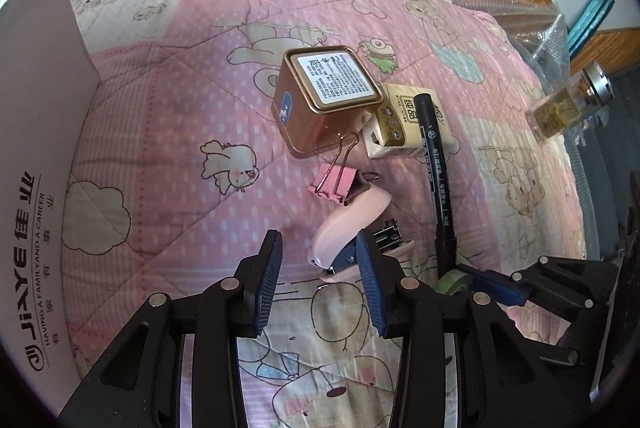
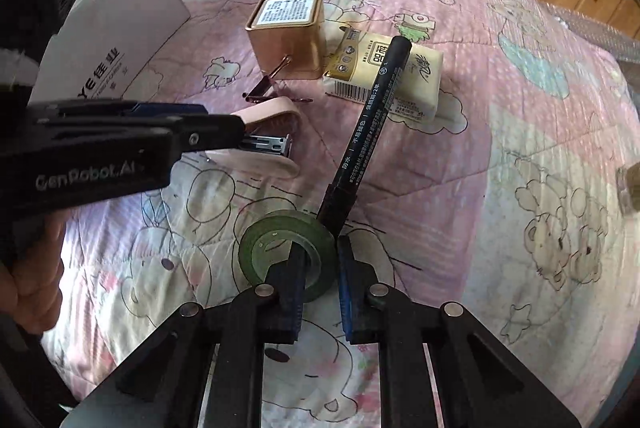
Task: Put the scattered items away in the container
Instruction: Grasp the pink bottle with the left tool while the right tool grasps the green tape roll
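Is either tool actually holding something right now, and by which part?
The right tool pinches the green tape roll by its ring wall. The left tool is open around the pink stapler.

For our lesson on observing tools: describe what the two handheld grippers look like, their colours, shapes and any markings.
Both the left gripper and the right gripper are matte black, angular plastic linkages with round silver pivot pins. Each finger carries a ribbed blue pad. The right wrist view shows white "GenRobot.AI" lettering on the left gripper's side. No cables or sleeves show.
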Demonstrator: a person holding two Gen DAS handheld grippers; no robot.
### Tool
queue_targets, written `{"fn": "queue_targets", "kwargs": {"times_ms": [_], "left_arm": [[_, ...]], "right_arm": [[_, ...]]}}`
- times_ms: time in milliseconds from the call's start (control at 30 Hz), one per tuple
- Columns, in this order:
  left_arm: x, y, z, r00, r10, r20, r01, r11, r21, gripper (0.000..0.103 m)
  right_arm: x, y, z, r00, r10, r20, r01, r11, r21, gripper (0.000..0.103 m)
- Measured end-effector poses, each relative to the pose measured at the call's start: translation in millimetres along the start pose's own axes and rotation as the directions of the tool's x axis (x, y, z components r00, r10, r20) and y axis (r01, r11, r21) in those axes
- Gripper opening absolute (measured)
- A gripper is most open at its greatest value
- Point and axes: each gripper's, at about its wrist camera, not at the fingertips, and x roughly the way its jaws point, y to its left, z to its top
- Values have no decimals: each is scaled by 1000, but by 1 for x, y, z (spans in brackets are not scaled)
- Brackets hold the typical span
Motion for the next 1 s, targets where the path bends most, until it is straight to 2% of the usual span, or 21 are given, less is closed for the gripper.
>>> {"fn": "queue_targets", "kwargs": {"times_ms": [133,267,433,567,700,833,1000], "left_arm": [[6,-19,-16,998,-19,-63,25,996,90,43],[10,-37,-31,999,46,-20,-40,971,237,46],[6,-22,-17,1000,-21,-6,22,987,159,46],[6,-20,-15,999,-51,12,48,984,172,46],[5,-31,-21,987,-147,-69,158,965,210,44],[0,-35,-20,994,-111,-19,113,964,241,46],[11,-41,-19,995,-103,-12,103,964,244,47]], "right_arm": [[-5,-1,-6,999,-39,0,39,997,-66,16],[-10,-10,-7,1000,20,-15,-21,998,-61,16],[-10,-22,-7,991,128,-29,-127,992,16,16],[-8,-25,-8,984,176,-38,-174,983,60,17],[-3,-28,-9,979,199,-51,-193,977,93,18],[-6,-29,-5,981,189,-50,-186,981,49,16],[-4,-28,-2,983,173,-63,-171,985,26,16]]}}
